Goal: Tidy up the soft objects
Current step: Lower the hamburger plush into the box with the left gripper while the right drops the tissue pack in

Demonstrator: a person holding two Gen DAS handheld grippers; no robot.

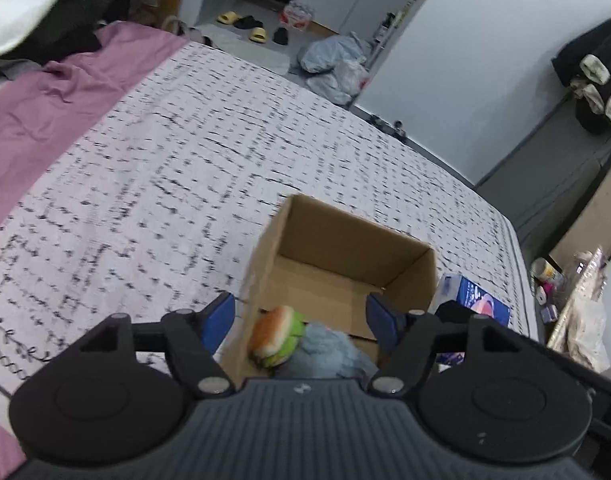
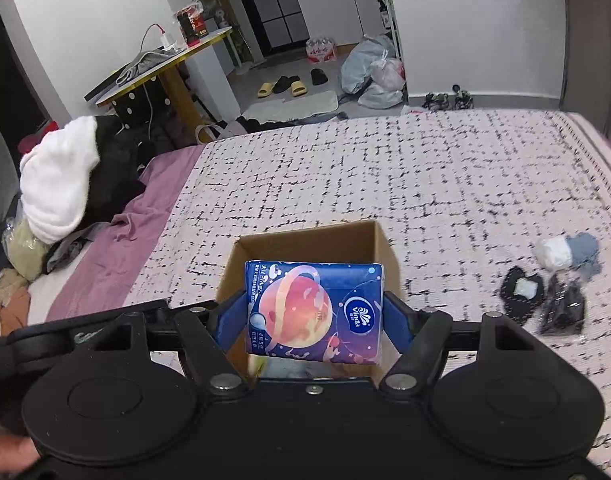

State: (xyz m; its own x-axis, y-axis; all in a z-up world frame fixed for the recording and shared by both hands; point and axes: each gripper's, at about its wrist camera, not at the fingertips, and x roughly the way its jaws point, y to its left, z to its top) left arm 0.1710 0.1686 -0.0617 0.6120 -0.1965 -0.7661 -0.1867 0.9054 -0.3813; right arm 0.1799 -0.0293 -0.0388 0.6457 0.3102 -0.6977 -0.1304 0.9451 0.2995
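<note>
One blue tissue pack (image 2: 314, 312) w/ pink planet print, clamped in right gripper (image 2: 311, 320); left gripper (image 1: 301, 318) spread apart.

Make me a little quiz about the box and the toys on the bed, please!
1. True or false: the right gripper holds the tissue pack over the box.
2. Which toy lies in the box beside the blue plush? A) burger B) banana C) car
3. Fill in: the left gripper is ____ and holds nothing.

Key:
1. True; the pack sits between its fingers.
2. A; the burger touches the blue plush.
3. Open.
</note>
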